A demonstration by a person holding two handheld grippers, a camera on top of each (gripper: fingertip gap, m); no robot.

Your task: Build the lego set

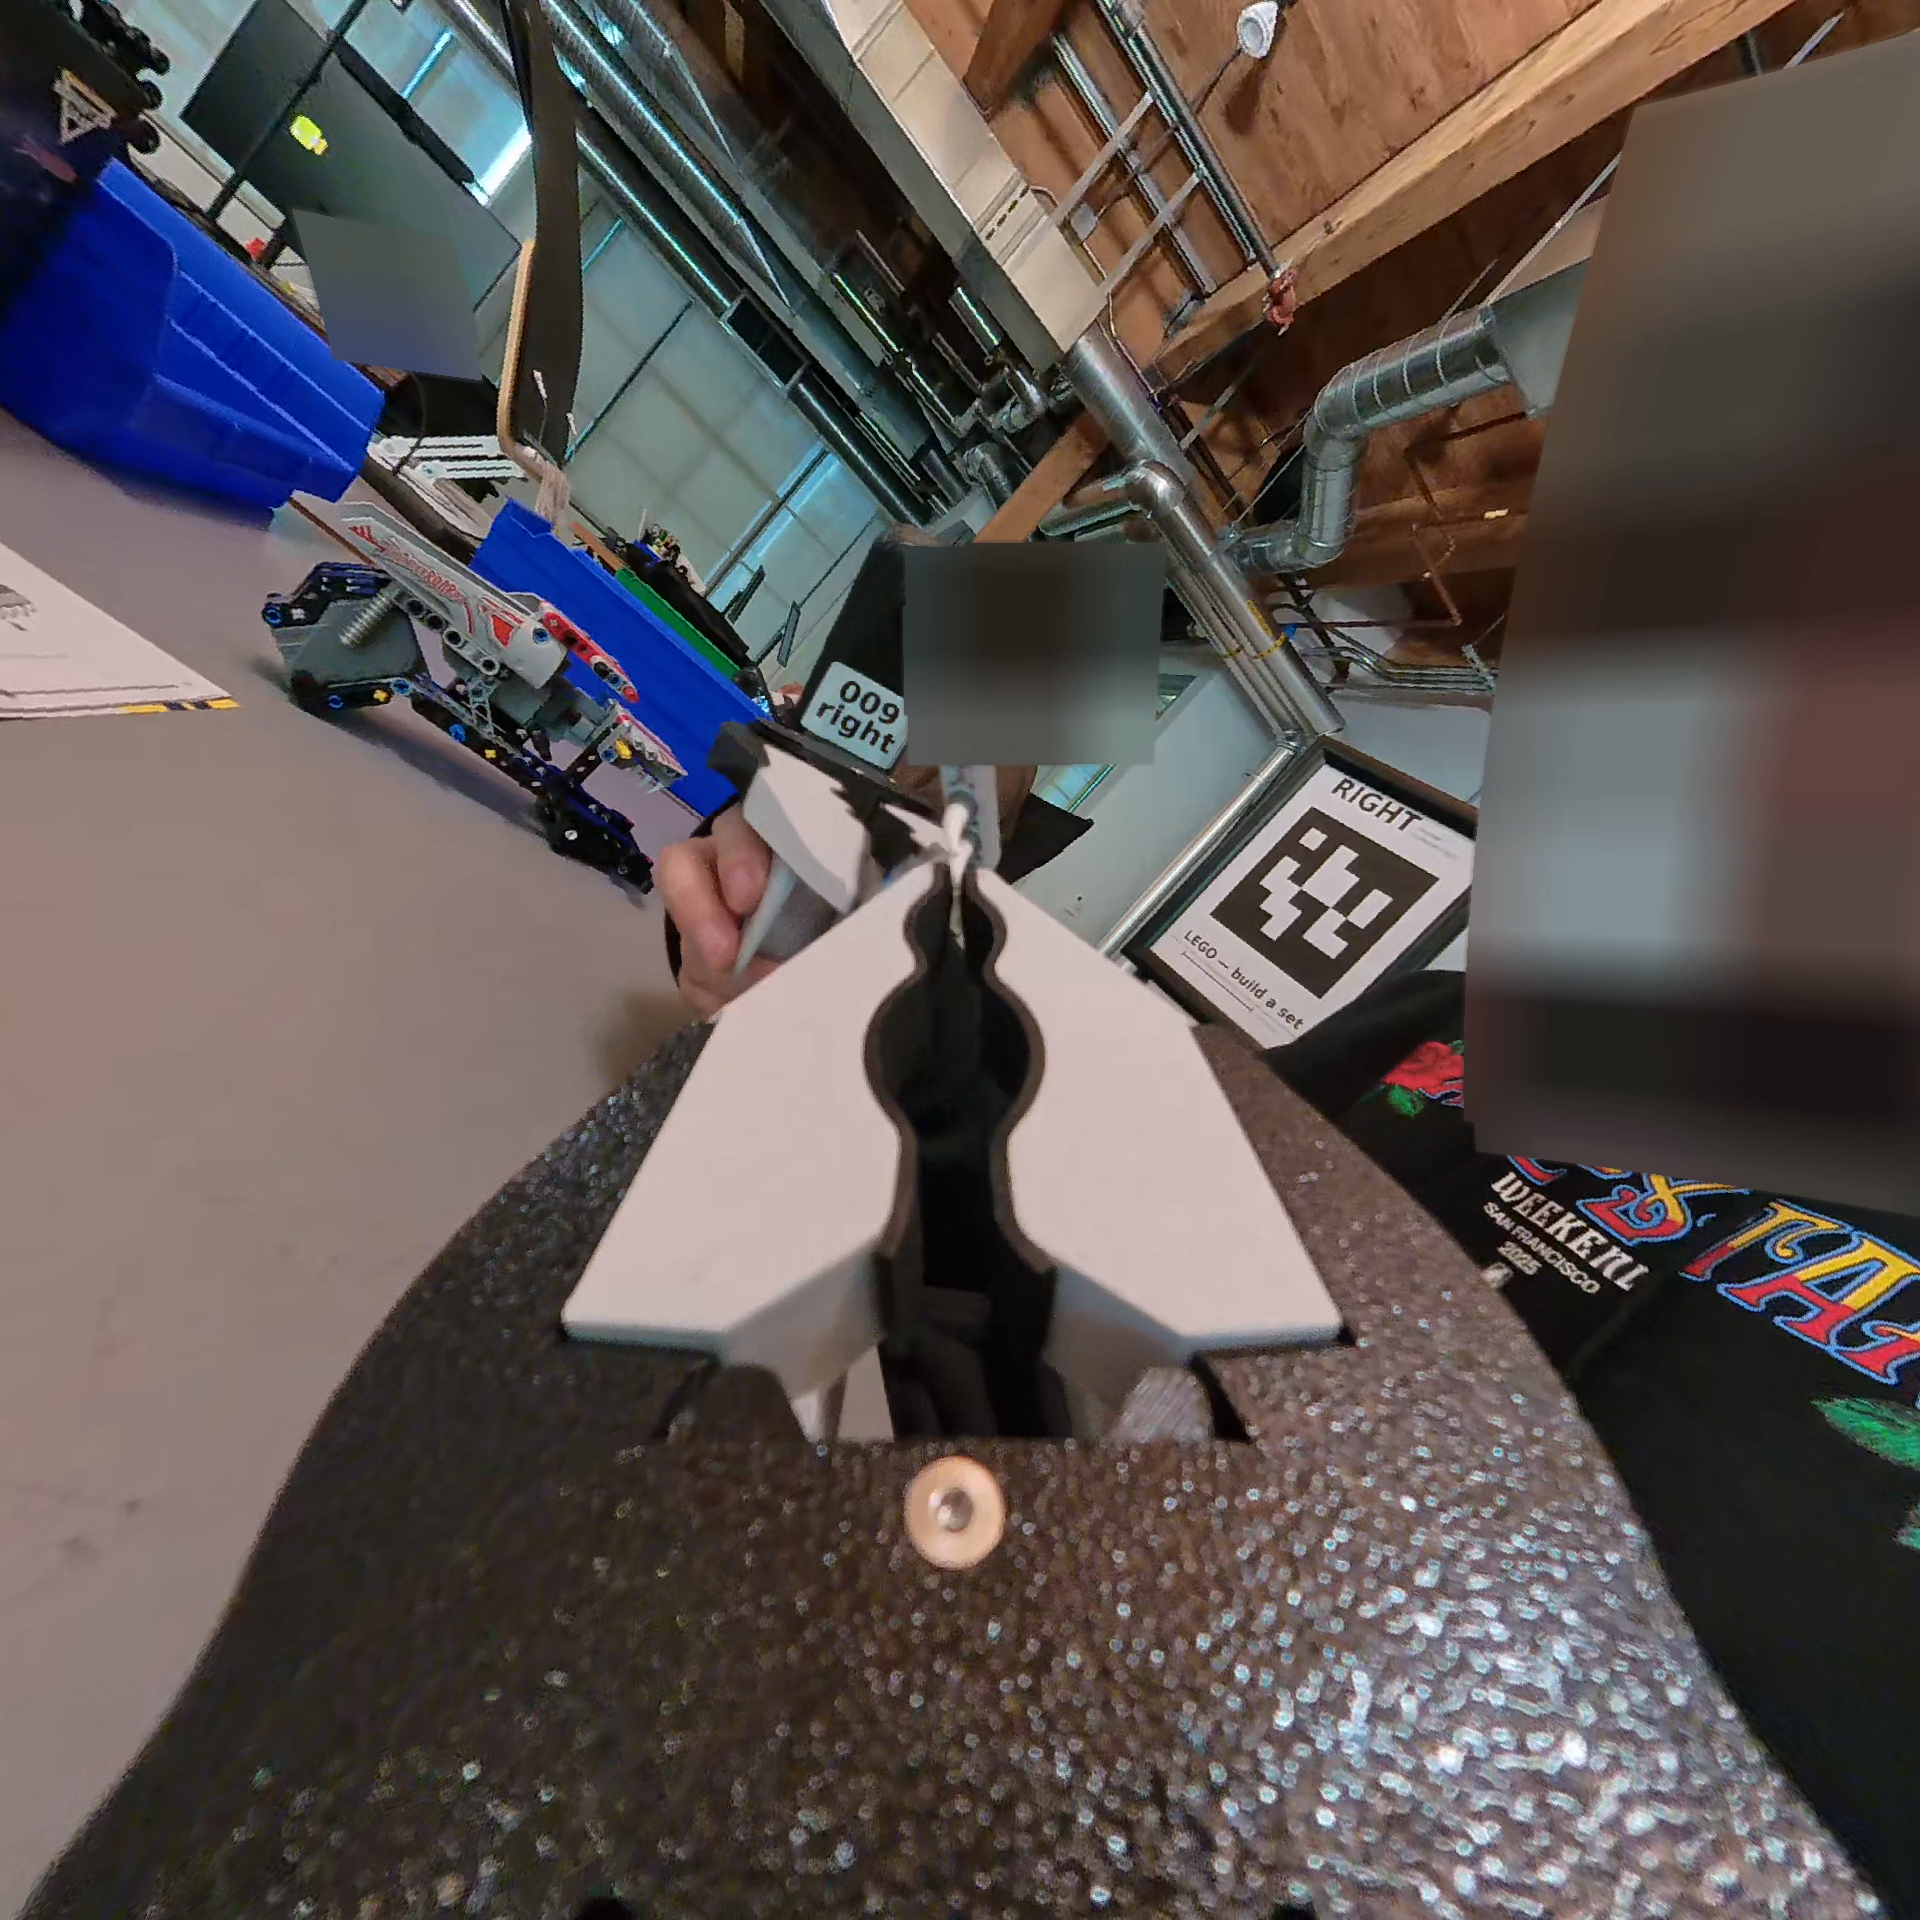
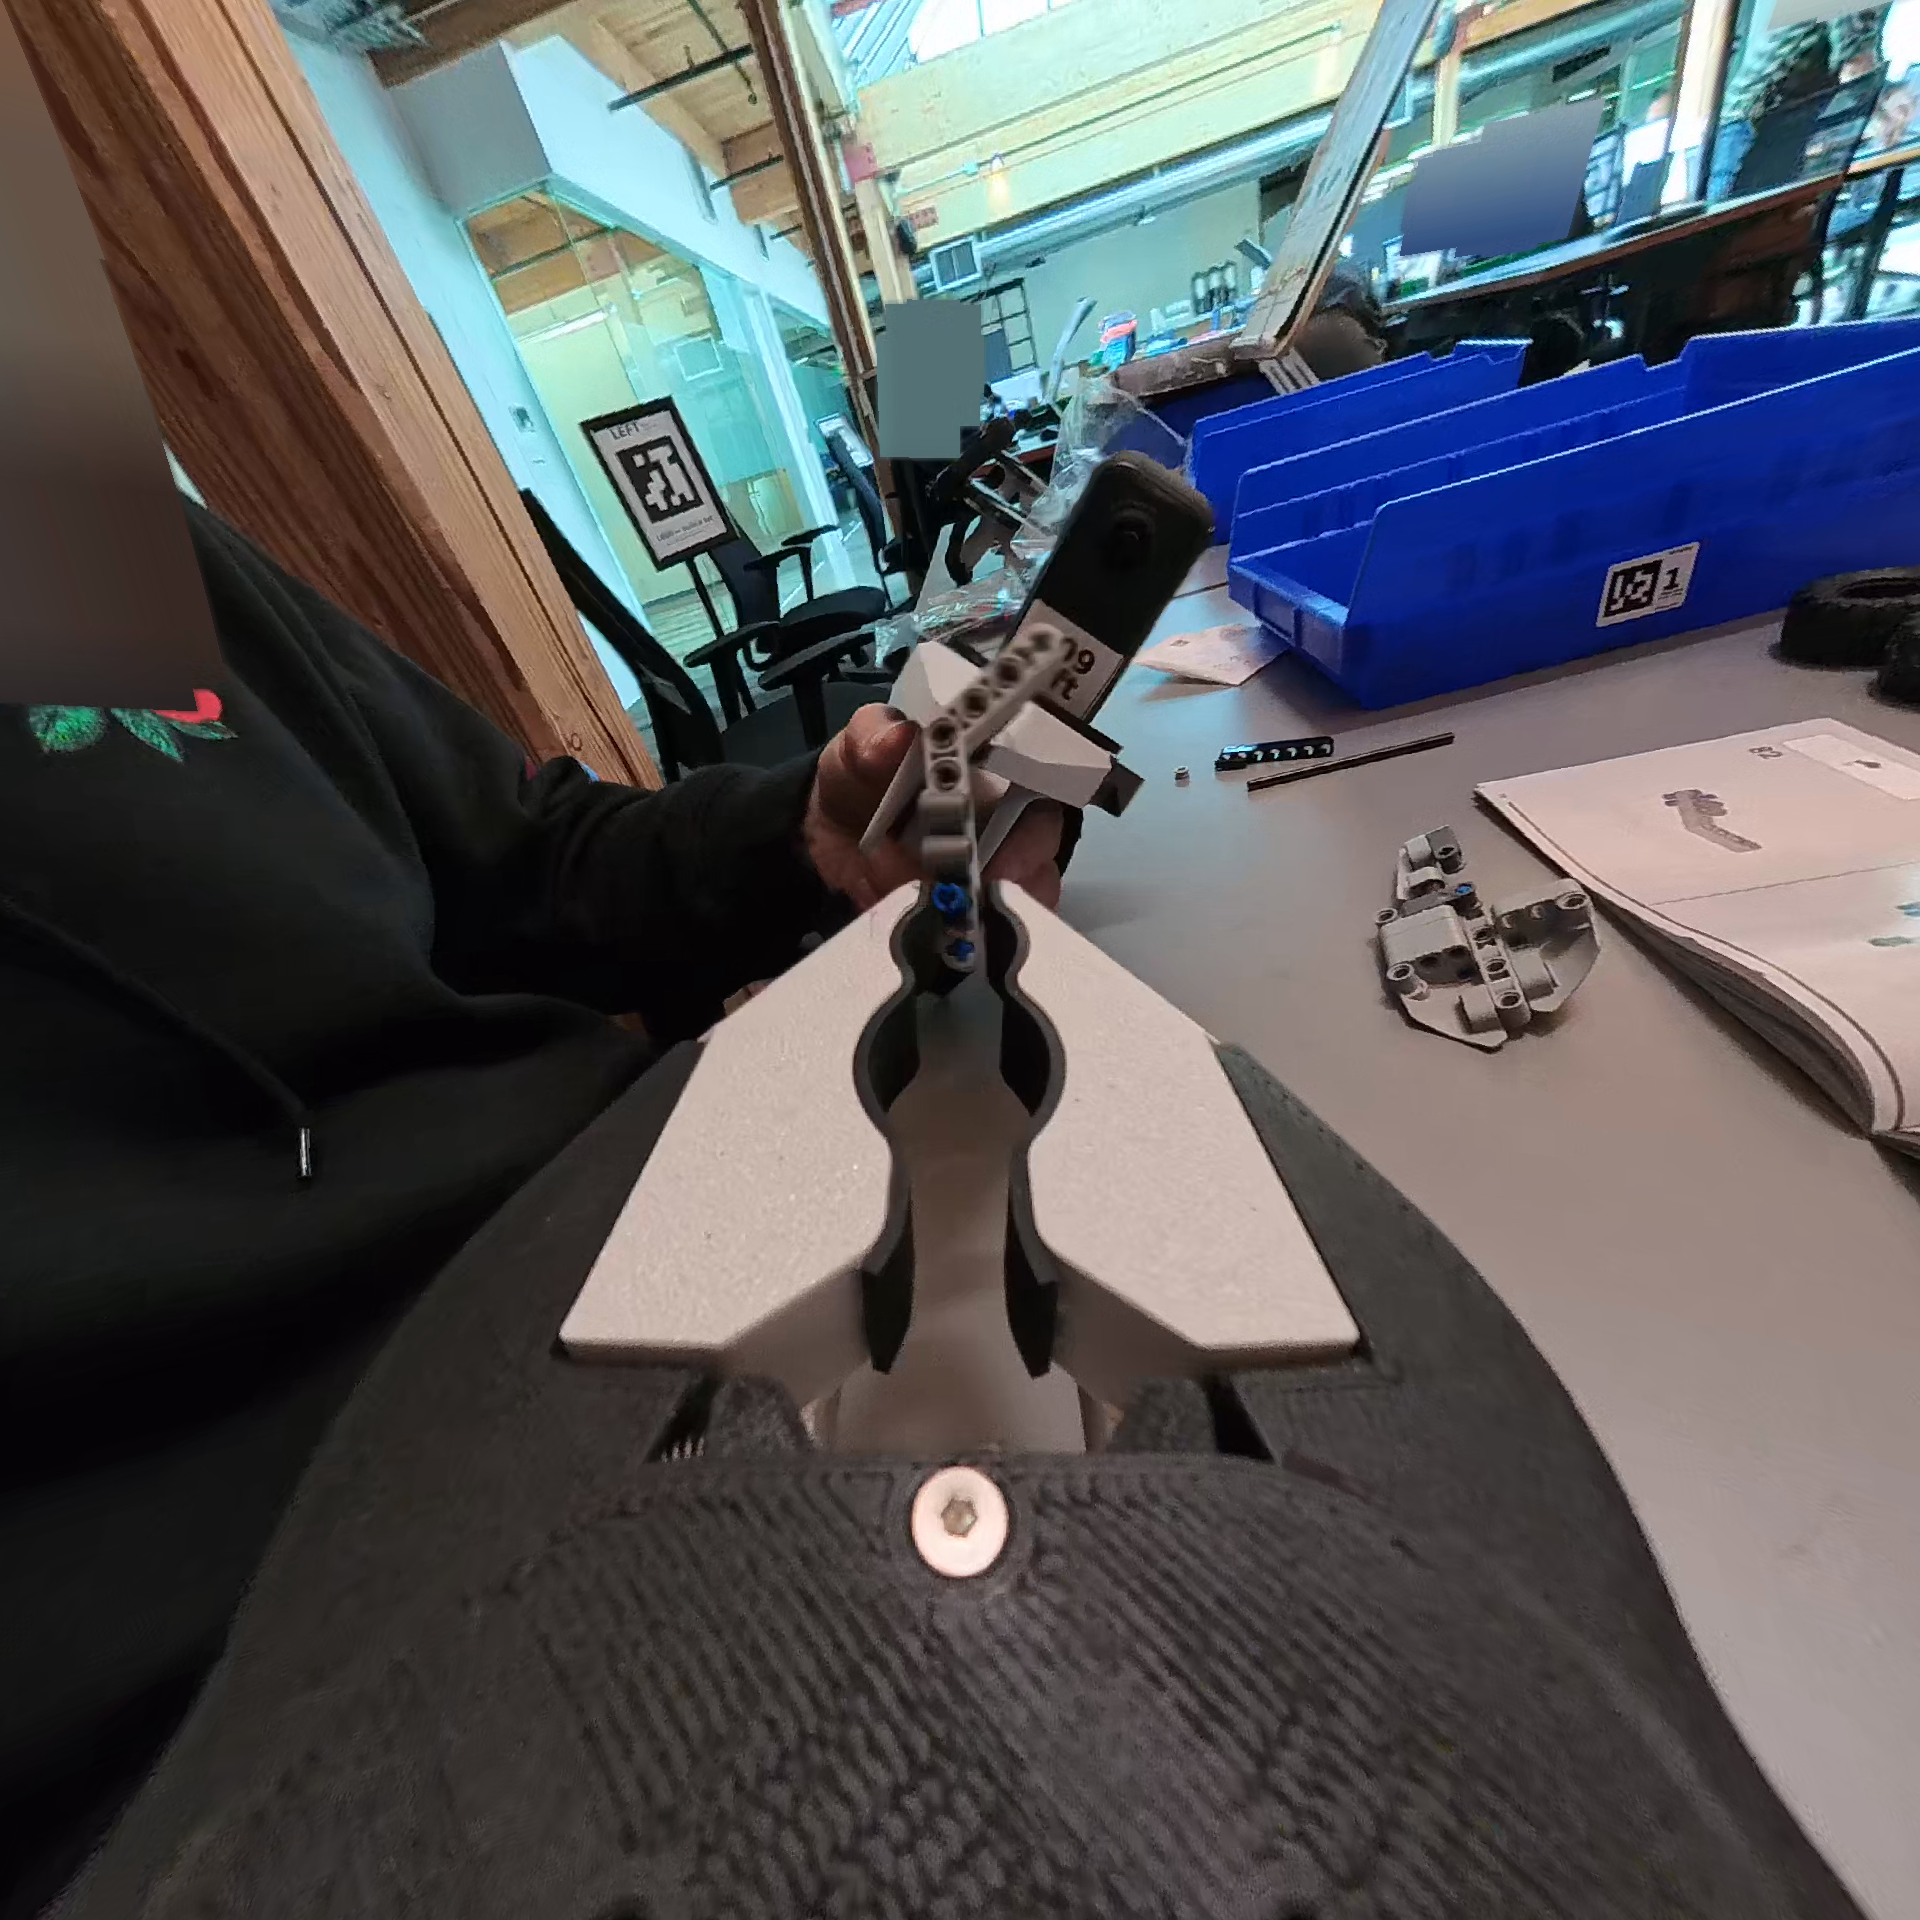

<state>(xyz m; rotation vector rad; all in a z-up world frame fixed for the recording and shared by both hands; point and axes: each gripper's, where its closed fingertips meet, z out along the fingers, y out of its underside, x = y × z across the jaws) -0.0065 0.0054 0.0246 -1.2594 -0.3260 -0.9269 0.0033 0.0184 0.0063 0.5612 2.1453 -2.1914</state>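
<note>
My right gripper (image 2: 951,920) is shut on the lower end of a light grey angled beam (image 2: 961,748) with blue pins (image 2: 948,896), held up above the table edge. My left gripper (image 1: 951,883) is shut on a thin light grey piece (image 1: 956,831), which looks like the same beam seen edge-on. In each view the other gripper shows just beyond the beam, held by a hand: the left one in the right wrist view (image 2: 1023,758) and the right one in the left wrist view (image 1: 821,842). A grey sub-assembly (image 2: 1486,945) lies on the grey table (image 2: 1351,1143).
An open instruction booklet (image 2: 1766,894) lies at the right. A black beam (image 2: 1273,750), a black axle (image 2: 1351,762) and a small grey bush (image 2: 1181,774) lie behind. Blue bins (image 2: 1558,540) and black tyres (image 2: 1849,623) stand farther back. A partly built model (image 1: 468,665) sits on the table. Only a small space, under 4 cm, lies between the two pairs of fingers. Left tips and right tips are each some 20 centimeters from the grey sub-assembly (image 2: 1486,945).
</note>
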